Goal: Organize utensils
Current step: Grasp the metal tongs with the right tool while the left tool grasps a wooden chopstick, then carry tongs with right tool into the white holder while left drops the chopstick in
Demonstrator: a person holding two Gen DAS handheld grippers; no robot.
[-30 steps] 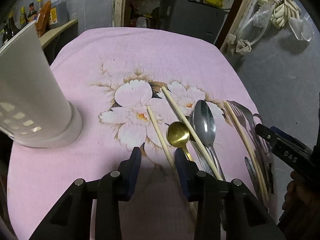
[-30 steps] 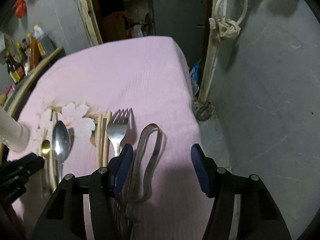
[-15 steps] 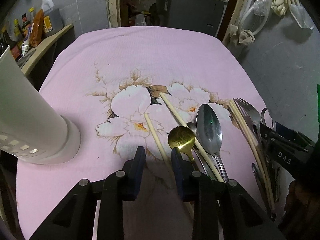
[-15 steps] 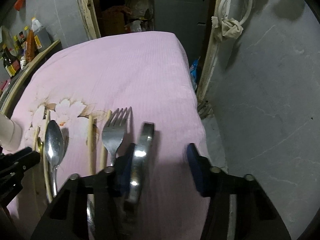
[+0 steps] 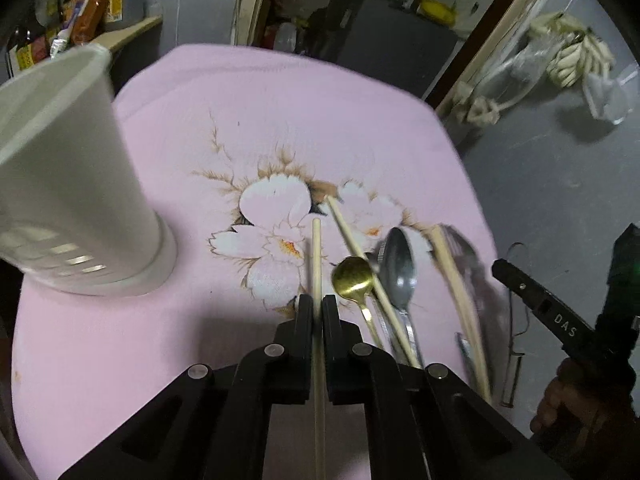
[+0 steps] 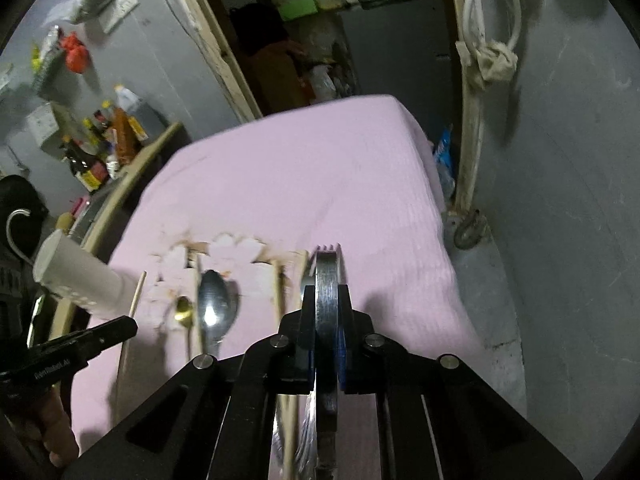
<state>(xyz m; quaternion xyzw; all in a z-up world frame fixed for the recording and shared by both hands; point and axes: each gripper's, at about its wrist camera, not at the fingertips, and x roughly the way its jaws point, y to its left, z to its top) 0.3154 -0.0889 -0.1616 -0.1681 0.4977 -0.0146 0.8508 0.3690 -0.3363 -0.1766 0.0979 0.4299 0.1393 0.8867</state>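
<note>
My left gripper (image 5: 318,309) has its jaws closing tight on a pale wooden chopstick (image 5: 317,248), which is lifted off the pink flowered cloth (image 5: 280,120). My right gripper (image 6: 327,294) is closing the same way on the steel tongs (image 6: 327,272), held edge-on above the fork (image 6: 329,247). On the cloth lie a gold spoon (image 5: 352,276), a silver spoon (image 5: 398,268), another chopstick (image 5: 356,248) and a chopstick pair (image 5: 456,280). The white utensil holder (image 5: 68,184) stands at the left.
A shelf with sauce bottles (image 6: 104,148) runs along the wall left of the table. The table's right edge drops to a grey floor (image 6: 560,240). A doorway and a dark cabinet (image 5: 392,36) lie beyond the far edge. A hand (image 5: 560,404) grips the right tool.
Both grippers have shut: the left on a chopstick, the right on the tongs. Both rose a little with their loads, and the views now show more of the room.
</note>
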